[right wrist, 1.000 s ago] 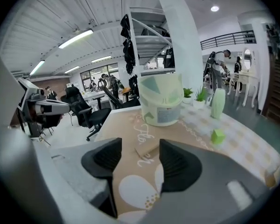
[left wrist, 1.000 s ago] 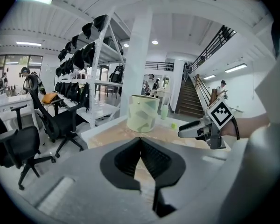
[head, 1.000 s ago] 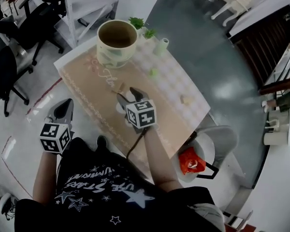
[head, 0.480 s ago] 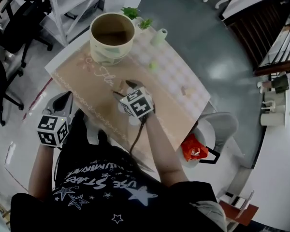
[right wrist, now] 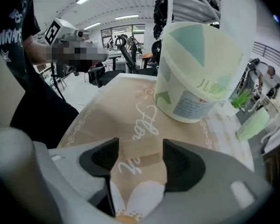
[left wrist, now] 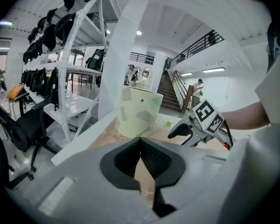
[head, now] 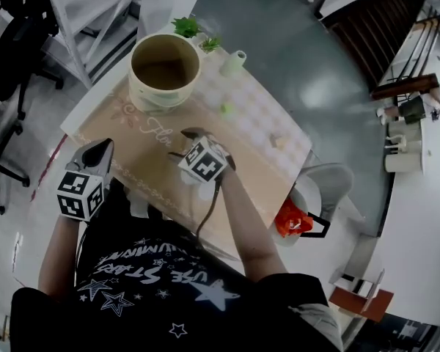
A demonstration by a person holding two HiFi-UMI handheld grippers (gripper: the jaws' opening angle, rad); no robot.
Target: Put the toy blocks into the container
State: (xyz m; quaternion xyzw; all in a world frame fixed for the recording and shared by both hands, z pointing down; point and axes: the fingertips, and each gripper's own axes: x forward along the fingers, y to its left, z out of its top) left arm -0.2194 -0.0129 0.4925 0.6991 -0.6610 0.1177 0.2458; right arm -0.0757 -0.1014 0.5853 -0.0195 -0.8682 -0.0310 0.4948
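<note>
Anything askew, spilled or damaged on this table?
Nothing stands out. The pale green round bucket stands upright on the tan and white patterned tablecloth; the small green block and the tan wooden block lie loose on it. No spill or damage shows.

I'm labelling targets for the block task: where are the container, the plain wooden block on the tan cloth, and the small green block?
container (right wrist: pixel 191 73): right gripper view, on its side wall.
wooden block (right wrist: pixel 141 146): right gripper view, on its top face.
small green block (head: pixel 225 108): head view, on its middle.
</note>
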